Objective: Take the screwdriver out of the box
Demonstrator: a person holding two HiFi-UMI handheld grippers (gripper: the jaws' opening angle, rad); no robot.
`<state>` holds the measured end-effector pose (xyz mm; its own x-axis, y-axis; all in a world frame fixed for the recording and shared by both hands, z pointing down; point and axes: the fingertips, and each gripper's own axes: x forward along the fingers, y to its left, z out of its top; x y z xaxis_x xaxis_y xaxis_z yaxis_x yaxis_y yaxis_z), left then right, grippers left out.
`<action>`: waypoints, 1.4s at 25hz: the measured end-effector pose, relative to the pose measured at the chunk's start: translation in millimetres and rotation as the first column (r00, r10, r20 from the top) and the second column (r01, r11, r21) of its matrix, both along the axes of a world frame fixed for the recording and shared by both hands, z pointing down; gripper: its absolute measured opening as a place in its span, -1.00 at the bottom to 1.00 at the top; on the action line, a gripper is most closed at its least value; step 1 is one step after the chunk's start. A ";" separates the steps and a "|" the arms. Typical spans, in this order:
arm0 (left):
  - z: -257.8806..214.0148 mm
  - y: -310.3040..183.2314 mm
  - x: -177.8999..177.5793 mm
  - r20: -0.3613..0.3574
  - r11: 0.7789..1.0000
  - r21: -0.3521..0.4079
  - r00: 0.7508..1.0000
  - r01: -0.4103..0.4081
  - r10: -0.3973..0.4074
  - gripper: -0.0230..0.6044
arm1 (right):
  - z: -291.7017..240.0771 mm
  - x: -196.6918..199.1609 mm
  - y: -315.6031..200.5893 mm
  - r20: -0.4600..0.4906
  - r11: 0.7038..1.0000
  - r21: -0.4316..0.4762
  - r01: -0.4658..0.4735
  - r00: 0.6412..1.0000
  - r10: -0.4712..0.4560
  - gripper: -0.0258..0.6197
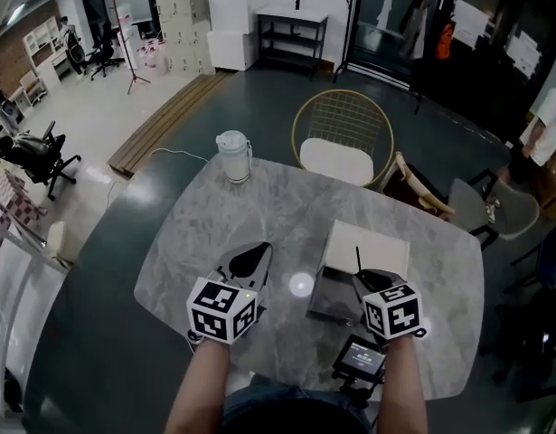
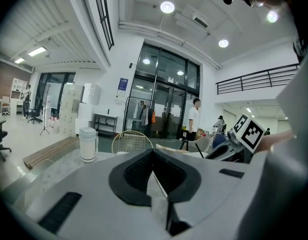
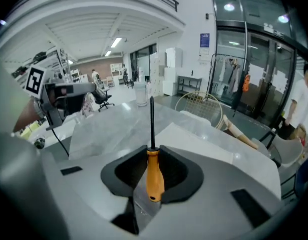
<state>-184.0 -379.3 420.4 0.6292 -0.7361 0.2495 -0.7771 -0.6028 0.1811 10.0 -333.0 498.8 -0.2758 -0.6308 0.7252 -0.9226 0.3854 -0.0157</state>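
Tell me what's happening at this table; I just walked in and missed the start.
A person holds a gripper in each hand over a marble table. The right gripper is clamped on the orange handle of a screwdriver, whose shaft sticks out past the jaws, above the white box. The left gripper is shut with nothing in it, off to the box's left.
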 end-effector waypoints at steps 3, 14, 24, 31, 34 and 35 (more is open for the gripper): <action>-12.6 -0.7 6.4 -0.010 0.999 0.031 1.000 -0.008 0.009 -0.89 | -25.8 4.0 -5.8 0.048 0.995 0.093 -0.033 0.998 0.028 -0.63; -41.5 -1.6 29.7 -0.043 0.991 0.135 0.999 -0.024 0.030 -0.89 | -92.4 27.7 -1.0 0.138 0.890 0.440 -0.118 0.988 0.063 -0.63; -53.5 -2.8 68.4 -0.064 0.978 0.195 0.994 -0.080 0.094 -0.89 | -104.2 70.1 21.0 0.151 0.836 0.506 -0.212 0.976 0.156 -0.63; -60.6 -9.3 92.3 -0.094 0.969 0.208 0.984 -0.132 0.154 -0.89 | -110.9 101.8 42.1 0.128 0.806 0.522 -0.279 0.960 0.250 -0.63; -61.6 -9.4 103.8 -0.095 0.962 0.221 0.978 -0.162 0.186 -0.89 | -112.7 117.2 52.9 0.131 0.787 0.529 -0.317 0.947 0.293 -0.63; -64.0 -9.1 107.0 -0.093 0.958 0.230 0.976 -0.171 0.197 -0.89 | -114.7 121.3 55.6 0.128 0.783 0.532 -0.323 0.945 0.303 -0.63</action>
<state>-77.0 -388.5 356.4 0.7737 -0.6334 0.0138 -0.6309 -0.7682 0.1089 131.3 -277.3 384.1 -0.0128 -0.9715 0.2365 -0.9968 0.0311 0.0739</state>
